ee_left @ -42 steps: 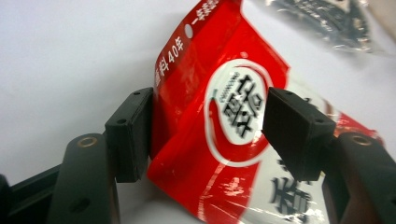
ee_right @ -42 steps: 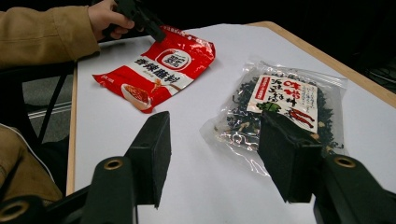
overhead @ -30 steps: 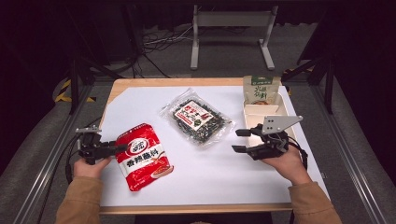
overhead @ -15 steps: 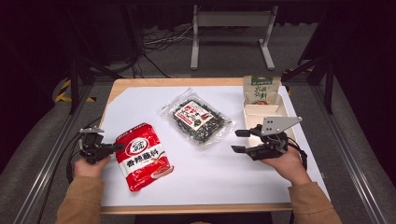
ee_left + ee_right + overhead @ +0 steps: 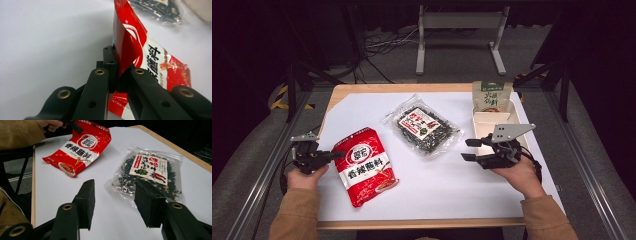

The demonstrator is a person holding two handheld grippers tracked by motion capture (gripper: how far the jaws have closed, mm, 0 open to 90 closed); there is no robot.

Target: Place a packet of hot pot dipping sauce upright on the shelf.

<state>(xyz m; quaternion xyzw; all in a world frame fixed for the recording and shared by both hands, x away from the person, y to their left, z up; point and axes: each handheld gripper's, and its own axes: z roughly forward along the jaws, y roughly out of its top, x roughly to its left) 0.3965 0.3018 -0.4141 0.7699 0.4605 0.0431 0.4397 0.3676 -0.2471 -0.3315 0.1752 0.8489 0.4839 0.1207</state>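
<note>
1. Little has moved since a second ago in the high view: the left hand-held gripper (image 5: 331, 155) still sits at the left edge of the white surface (image 5: 442, 185), pinching the near-left edge of the glossy red plastic snack bag with white lettering (image 5: 366, 166), which lies flat at the left of the surface. The right hand-held gripper (image 5: 468, 149) hovers at the right with its jaws spread wide and nothing between them. A clear plastic bag of dark dried seaweed with a red and white label (image 5: 423, 126) lies mid-surface, between the two grippers. A cream divided tray (image 5: 492, 121) stands at the right edge, with a green and white pouch (image 5: 491, 95) propped at its far end.
2. From the left gripper view, the jaws are closed on the red bag's (image 5: 155, 60) edge, which rises folded between them.
3. From the right gripper view, the jaws stand well apart; the seaweed bag (image 5: 147, 173) lies just beyond the right jaw, the red bag (image 5: 78, 150) farther off.
</note>
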